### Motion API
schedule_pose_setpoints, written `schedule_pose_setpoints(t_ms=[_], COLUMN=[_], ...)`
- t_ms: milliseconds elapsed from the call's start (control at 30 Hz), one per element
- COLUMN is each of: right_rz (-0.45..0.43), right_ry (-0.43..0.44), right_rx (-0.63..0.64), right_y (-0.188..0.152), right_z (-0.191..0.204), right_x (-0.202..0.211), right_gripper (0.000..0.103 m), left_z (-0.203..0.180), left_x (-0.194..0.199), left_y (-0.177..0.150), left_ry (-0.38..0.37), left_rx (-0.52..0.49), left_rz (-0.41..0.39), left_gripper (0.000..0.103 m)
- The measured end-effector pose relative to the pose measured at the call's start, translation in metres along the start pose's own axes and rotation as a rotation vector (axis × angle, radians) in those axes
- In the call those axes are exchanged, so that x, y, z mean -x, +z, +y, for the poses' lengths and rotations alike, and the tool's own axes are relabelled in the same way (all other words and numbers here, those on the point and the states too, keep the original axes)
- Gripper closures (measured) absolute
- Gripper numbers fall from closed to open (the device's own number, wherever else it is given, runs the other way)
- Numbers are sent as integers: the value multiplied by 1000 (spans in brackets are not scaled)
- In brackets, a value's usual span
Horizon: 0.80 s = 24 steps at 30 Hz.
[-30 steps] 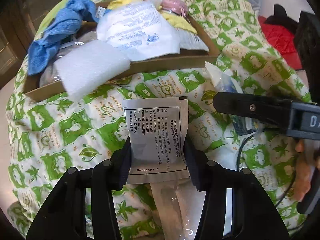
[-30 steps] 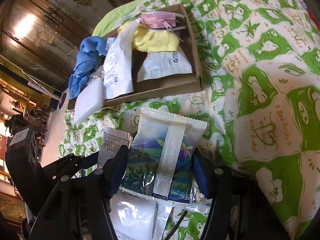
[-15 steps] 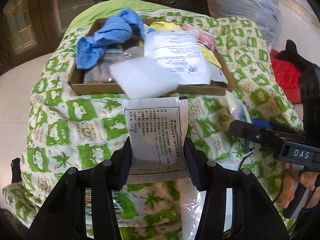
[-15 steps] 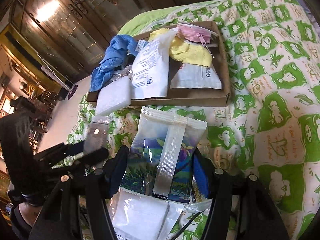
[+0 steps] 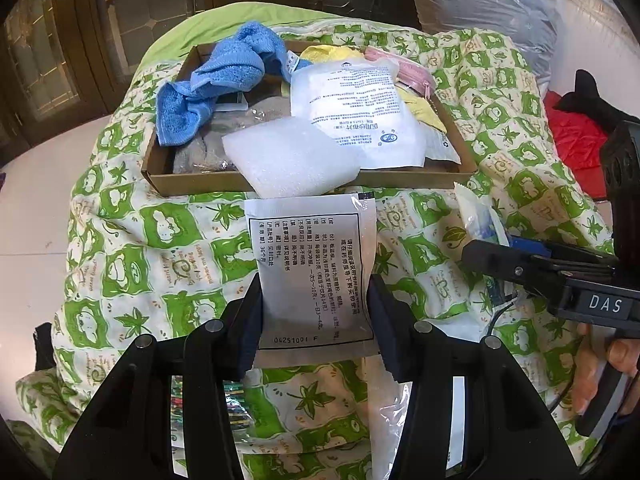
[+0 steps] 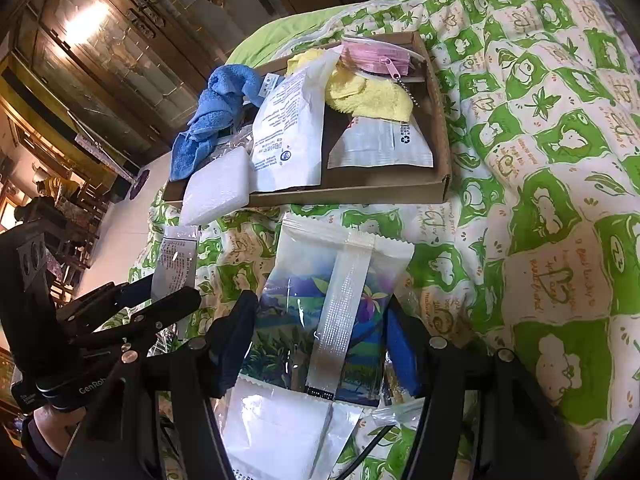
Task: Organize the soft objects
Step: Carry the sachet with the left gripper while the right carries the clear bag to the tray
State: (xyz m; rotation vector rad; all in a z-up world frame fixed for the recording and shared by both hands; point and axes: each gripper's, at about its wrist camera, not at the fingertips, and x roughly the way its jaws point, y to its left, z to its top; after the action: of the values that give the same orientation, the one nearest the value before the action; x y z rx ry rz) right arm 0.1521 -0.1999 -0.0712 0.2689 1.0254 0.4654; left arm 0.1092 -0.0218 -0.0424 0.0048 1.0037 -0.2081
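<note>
My left gripper (image 5: 314, 320) is shut on a white sachet with printed text (image 5: 312, 264), held above the green patterned quilt (image 5: 132, 264). My right gripper (image 6: 320, 344) is shut on a colourful tissue packet (image 6: 332, 304); it shows at the right of the left wrist view (image 5: 536, 268). Ahead lies a shallow cardboard box (image 5: 200, 182) holding a blue towel (image 5: 216, 80), a white foam pad (image 5: 292, 160), a white printed pouch (image 5: 356, 116), a yellow cloth (image 6: 368, 92) and a pink zip pouch (image 6: 376, 58).
More plastic packets lie under my grippers on the quilt (image 6: 280, 432). A red cloth (image 5: 576, 140) and a bagged bundle (image 5: 480, 0) sit to the right. Wooden cabinets (image 6: 100, 40) stand behind, and pale floor (image 5: 40, 184) lies to the left.
Both grippers have drawn back and risen from the box, each keeping its packet. The box now looks farther away and more of the room shows.
</note>
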Motion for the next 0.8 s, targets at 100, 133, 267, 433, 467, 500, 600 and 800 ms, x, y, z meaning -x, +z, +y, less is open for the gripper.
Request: schedule_pose_setpoints(t_ms=[100, 133, 267, 433, 467, 500, 600, 800], right_rz=[-4, -6, -9, -8, -7, -3, 4, 26], right_ry=[-1, -1, -4, -6, -5, -2, 16, 26], right_rx=[-1, -2, -3, -7, -8, -13, -33, -50], right_y=[1, 1, 1, 1, 1, 1, 3, 8], right_z=[0, 0, -2, -2, -2, -3, -4, -3], right_x=[2, 3, 5, 7, 7, 7, 10, 16], right_gripper=[41, 41, 41, 41, 41, 41, 41, 41], left_z=[-2, -2, -2, -1, 0, 0, 4, 19], left_x=[0, 0, 1, 3, 4, 5, 9, 19], left_y=[0, 0, 0, 0, 1, 2, 7, 19], left_ry=[10, 12, 14, 15, 14, 14, 11, 5], left_rx=[-10, -12, -14, -12, -13, -13, -3, 32], left_rz=[-5, -6, -13, -19, -20, -23, -32, -50], left_gripper=[54, 54, 54, 54, 54, 54, 54, 54])
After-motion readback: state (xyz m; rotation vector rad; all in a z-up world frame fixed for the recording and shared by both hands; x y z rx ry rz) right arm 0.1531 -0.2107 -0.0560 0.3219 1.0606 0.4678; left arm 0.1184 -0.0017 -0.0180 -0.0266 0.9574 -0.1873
